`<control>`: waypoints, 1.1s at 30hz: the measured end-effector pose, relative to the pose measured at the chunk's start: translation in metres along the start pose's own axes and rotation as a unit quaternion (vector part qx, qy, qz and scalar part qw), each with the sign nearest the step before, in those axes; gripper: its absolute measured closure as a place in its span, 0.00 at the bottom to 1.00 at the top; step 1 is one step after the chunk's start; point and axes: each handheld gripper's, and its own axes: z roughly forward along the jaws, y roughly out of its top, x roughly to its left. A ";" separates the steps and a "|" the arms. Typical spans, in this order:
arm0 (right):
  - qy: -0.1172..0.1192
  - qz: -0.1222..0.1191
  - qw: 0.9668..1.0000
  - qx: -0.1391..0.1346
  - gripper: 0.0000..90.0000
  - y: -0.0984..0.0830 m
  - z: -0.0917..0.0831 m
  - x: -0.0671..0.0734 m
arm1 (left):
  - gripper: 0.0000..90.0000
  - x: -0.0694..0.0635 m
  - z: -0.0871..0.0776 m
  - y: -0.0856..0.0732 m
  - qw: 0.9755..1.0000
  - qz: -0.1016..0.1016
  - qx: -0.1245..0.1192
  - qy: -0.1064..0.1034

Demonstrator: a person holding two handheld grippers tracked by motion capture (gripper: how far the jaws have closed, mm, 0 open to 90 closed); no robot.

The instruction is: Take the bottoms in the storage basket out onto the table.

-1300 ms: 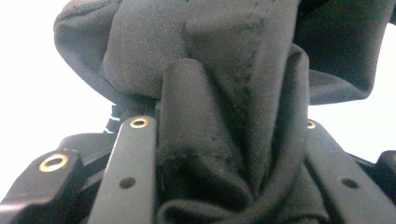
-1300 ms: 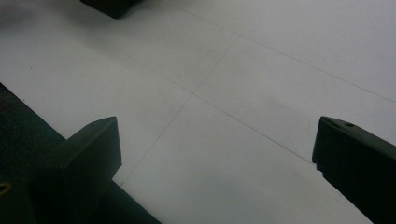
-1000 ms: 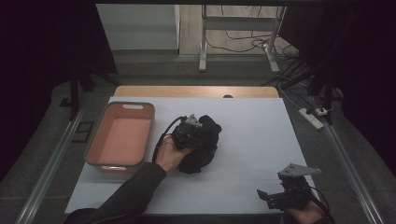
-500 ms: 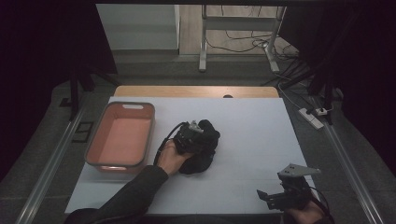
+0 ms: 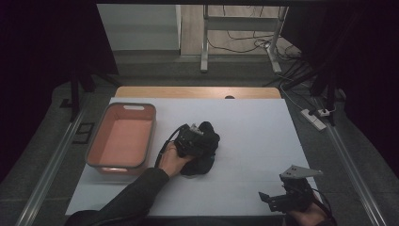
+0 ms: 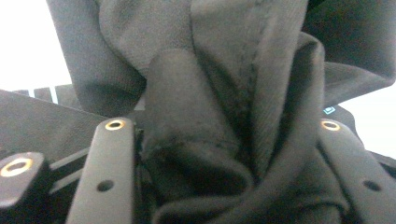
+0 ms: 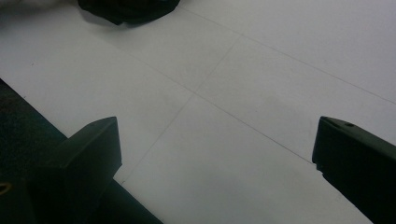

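Note:
A crumpled black cloth (image 5: pixel 208 151) lies in a heap at the middle of the white table (image 5: pixel 254 127). My left gripper (image 5: pixel 196 140) is pushed into its left side, held by a hand in a dark sleeve. In the left gripper view its jaws stand wide apart, and bunched folds of the cloth (image 6: pixel 224 107) pack the gap of the left gripper (image 6: pixel 219 140). My right gripper (image 5: pixel 269 197) rests open near the table's front right edge, well clear of the cloth. Bare table lies between the jaws of the right gripper (image 7: pixel 215 154), with the cloth's edge (image 7: pixel 126 9) far ahead.
An orange-pink tray (image 5: pixel 94 151) with nothing in it stands at the table's left, just beside the left hand. A wooden strip (image 5: pixel 197 92) borders the far edge. Cables and a power strip (image 5: pixel 314 118) lie on the floor beyond.
The left hand and its gripper have shifted slightly toward the near edge within the cloth. The right gripper has not moved.

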 end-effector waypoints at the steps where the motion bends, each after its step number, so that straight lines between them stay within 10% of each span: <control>1: 0.000 0.000 1.000 0.001 0.01 0.000 0.000 0.000 | 0.53 0.001 0.001 -0.001 1.000 -0.006 0.001 -0.002; 33: 0.002 -0.005 1.000 0.001 0.01 0.000 0.000 0.001 | 0.01 -0.001 -0.007 0.006 1.000 -0.005 -0.014 0.002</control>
